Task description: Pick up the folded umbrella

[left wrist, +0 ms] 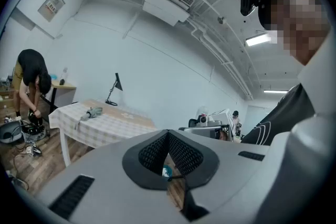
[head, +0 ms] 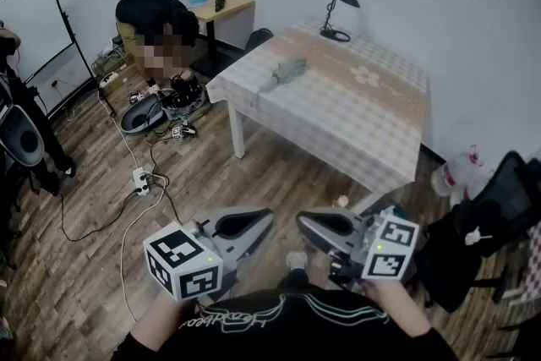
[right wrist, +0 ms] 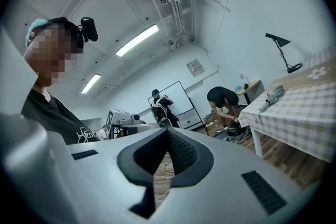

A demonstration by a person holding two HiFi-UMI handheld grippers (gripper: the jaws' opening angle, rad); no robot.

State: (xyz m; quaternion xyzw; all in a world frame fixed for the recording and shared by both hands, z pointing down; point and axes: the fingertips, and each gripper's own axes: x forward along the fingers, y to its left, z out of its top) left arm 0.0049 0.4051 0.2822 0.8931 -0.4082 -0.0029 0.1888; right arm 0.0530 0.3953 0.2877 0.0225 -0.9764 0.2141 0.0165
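I am holding the left gripper (head: 267, 217) and the right gripper (head: 301, 221) clenched, both empty. The folded umbrella (head: 284, 72) is lying near the desk's (head: 363, 131) far left edge, well apart from them.

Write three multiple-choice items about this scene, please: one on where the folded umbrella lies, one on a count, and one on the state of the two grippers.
1. Where does the folded umbrella lie?
A. on the floor
B. on the checked table
C. under the table

2. How many desk lamps stand on that table?
A. none
B. one
C. three

3. What state are the left gripper and the right gripper in?
A. both shut and empty
B. both wide open
C. both shut on the umbrella

Key:
1 B, it rests on the tablecloth.
2 B, a single black lamp stands at the far corner.
3 A, each gripper view shows the pads together with nothing between them.
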